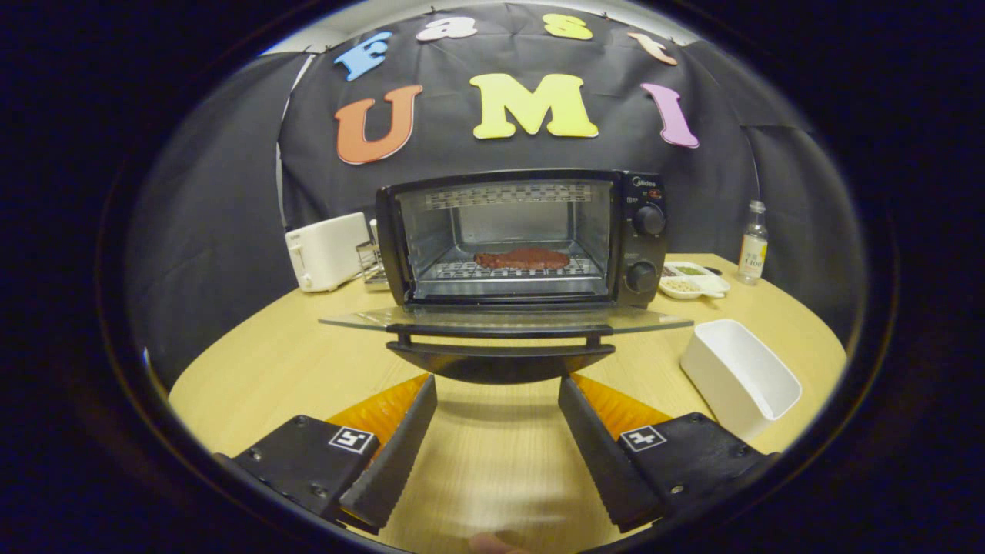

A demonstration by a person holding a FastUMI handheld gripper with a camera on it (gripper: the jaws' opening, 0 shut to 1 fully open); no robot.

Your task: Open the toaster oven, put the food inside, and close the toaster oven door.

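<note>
A: Start left of the oven [523,238]. What sits there?

B: A white toaster [327,251], just beside the oven's left wall, with a small metal thing I can't make out wedged between the two.

A: And the oven itself?

B: Your landmark stands at the middle of the table [262,362], its glass door [504,322] dropped flat toward you, handle [500,354] at the near edge. The food [523,258], a flat reddish-brown piece, lies inside on the rack. Two knobs sit on the oven's right panel.

A: My tongs?

B: Your tongs [498,408] are released, spread wide with nothing between them. The fingers [400,446] stop just short of the oven door's handle, slightly below it, not touching.

A: Right of the oven?

B: A divided white dish [692,281] just beside its right wall, a small bottle [752,245] further right, and nearer you, right of the door, an empty white tub [739,377].
</note>
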